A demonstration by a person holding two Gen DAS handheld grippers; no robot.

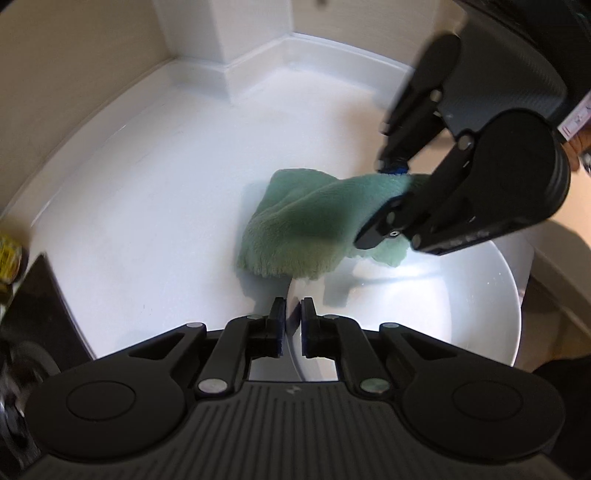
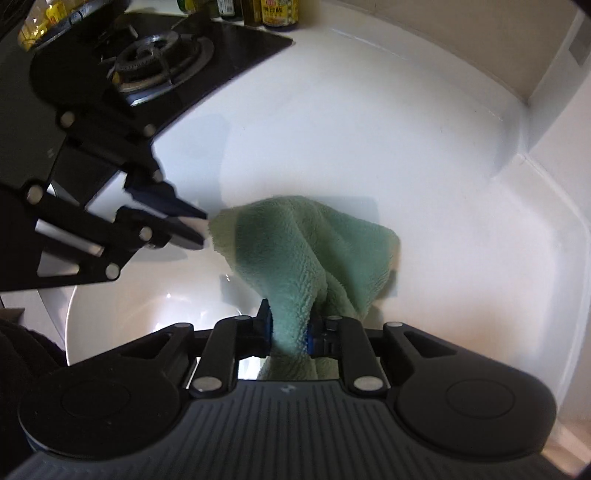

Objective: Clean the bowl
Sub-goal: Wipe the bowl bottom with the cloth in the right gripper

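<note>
A white bowl sits on the white counter, and its rim runs between the fingers of my left gripper, which is shut on that rim. A fluffy green cloth hangs over the bowl's far edge, bunched in my right gripper. In the right wrist view the cloth is pinched between the blue pads of the right gripper and drapes forward past the bowl. The left gripper comes in from the left there, clamped on the bowl's edge.
The white counter ends at a raised backsplash and a boxed corner. A black gas hob with a burner lies to the left. Bottles stand behind it. A yellow-labelled jar sits by the hob's edge.
</note>
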